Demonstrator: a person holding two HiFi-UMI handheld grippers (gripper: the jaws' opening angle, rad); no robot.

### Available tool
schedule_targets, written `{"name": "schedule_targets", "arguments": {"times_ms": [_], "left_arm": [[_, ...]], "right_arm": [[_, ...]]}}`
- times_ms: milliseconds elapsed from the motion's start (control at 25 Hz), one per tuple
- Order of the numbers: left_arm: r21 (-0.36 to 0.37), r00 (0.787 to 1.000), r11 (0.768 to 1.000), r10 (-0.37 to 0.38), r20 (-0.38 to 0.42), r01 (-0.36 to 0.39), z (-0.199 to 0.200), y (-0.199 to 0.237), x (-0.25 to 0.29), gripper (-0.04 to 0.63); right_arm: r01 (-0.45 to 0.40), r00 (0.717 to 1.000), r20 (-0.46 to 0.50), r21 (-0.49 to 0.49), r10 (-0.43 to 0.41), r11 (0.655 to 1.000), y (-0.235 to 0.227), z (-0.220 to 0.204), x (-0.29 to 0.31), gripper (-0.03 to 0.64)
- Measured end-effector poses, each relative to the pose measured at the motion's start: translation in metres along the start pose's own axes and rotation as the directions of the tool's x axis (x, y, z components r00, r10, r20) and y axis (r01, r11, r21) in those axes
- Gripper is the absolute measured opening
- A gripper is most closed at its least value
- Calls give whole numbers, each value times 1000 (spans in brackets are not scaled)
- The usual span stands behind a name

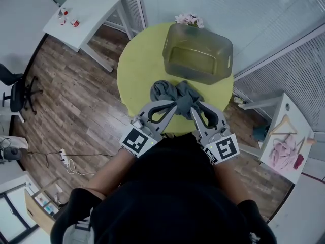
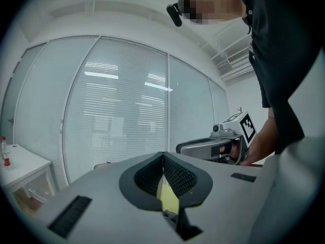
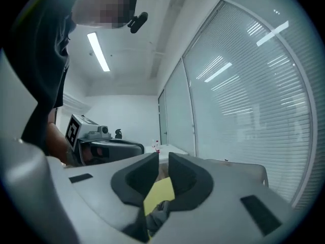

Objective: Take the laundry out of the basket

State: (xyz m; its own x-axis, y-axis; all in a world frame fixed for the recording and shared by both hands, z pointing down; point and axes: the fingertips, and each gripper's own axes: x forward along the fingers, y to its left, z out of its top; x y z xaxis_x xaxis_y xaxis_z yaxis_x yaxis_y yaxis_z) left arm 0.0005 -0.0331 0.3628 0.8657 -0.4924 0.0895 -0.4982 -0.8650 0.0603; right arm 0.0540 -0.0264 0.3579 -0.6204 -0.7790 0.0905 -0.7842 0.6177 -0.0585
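Round yellow table (image 1: 138,70), olive see-through basket (image 1: 168,49) toward 1 o'clock on it, apparently empty inside. Grey garment (image 1: 170,91) out of the basket, bunched at 6 o'clock of it, clear of its wall, between it and both grippers; on the tabletop or just above it, hard to say which. Right gripper (image 3: 163,159) at the garment's 5 o'clock edge: fingers drawn to a narrow slit, a wad of grey cloth caught low between them, so clamped on the garment. Left gripper (image 2: 163,155) at the 7 o'clock edge: fingertips pressed together, yellow table showing through the gap behind them, no cloth seen at the tips. Touching the fabric in the head view, but no telling whether any fold is nipped. Risks, as judged: a one-sided hold, leaving the piece to swing and drag from the right pinch alone. Cloth sitting low in the right jaws rather than under the tips, likely to slide free under its own weight on a quick lift. A trailing end catching the basket rim and tugging the light tub toward the near table edge at 2 o'clock
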Motion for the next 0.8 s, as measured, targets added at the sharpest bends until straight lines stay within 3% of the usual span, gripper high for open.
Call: {"name": "schedule_targets", "arguments": {"times_ms": [120, 800], "left_arm": [[2, 1000, 1000, -1, 9, 1, 4, 2, 1, 11], [-1, 1000, 1000, 23, 20, -23, 4, 11, -2, 11]], "right_arm": [[17, 1000, 12, -26, -17, 1000, -1, 3, 3, 23], [-17, 1000, 4, -15, 17, 1000, 2, 5, 11, 21]]}}
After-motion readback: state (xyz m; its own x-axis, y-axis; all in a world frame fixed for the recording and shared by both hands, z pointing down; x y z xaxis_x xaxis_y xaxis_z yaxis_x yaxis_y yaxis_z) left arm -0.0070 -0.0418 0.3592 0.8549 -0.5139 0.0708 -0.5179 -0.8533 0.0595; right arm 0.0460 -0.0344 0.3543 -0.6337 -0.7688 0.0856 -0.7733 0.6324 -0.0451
